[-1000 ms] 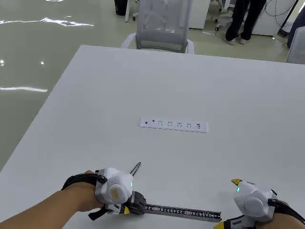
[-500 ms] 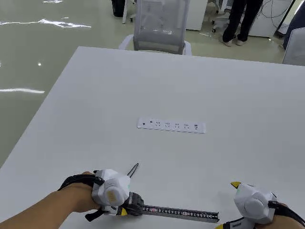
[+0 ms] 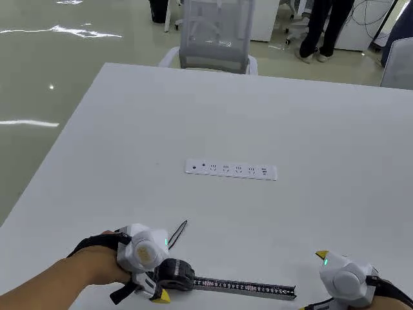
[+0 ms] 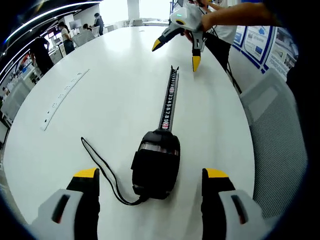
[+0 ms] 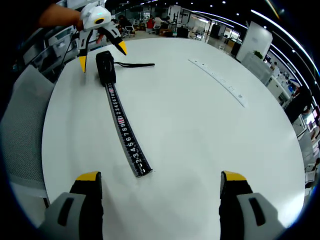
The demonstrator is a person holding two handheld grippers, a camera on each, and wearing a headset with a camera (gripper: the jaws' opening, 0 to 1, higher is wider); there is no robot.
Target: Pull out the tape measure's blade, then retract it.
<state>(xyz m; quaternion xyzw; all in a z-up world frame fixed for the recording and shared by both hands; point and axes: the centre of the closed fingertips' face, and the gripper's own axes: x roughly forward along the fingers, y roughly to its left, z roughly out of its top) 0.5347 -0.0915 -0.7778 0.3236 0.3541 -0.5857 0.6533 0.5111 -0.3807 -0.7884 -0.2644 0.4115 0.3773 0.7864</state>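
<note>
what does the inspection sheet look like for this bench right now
surface: white table, no spills seen
job's things: tape measure case lying flat, blade pulled out along the table
clutter: power strip mid-table
grippers: left hand-held gripper open, jaws either side of the case, not touching; right hand-held gripper open by the blade's tip, not holding it
cables: black lanyard off the case; nothing else seen
surroundings: mesh chair at the far edge, person standing beyond

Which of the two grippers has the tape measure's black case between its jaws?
The left gripper, open astride the black tape measure case; the right gripper sits open beyond the tip of the extended blade.
</note>
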